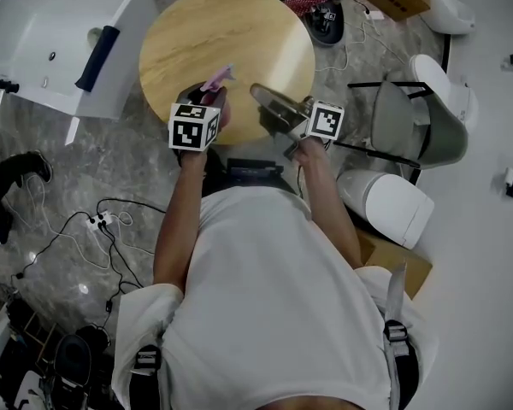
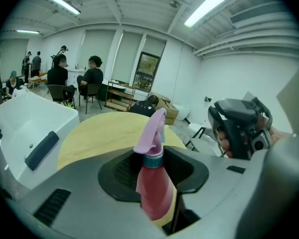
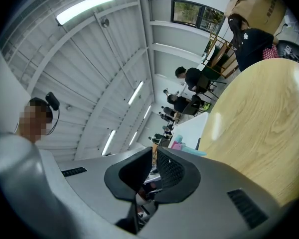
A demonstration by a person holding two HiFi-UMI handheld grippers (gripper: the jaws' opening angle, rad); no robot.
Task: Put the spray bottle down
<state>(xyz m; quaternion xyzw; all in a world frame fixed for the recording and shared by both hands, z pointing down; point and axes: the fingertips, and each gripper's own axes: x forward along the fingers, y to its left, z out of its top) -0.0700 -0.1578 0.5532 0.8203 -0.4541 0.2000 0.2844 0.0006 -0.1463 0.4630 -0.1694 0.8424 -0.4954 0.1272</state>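
- Spray bottle, pink-red with a teal collar and a pale pink trigger head, sits clamped between the jaws of the left gripper, its head pointing up and away from the camera.
- From the head view, the left gripper holds the spray bottle over the near edge of a round wooden table. Its base is hidden, so contact with the wood cannot be judged.
- Right gripper hovers just beside it, also over the table's near edge, tilted towards the left.
- In the right gripper view, the right gripper has its black jaws drawn together with only a thin slit, nothing between them; the table fills the right side.
- White bathtub stands past the table's left edge.
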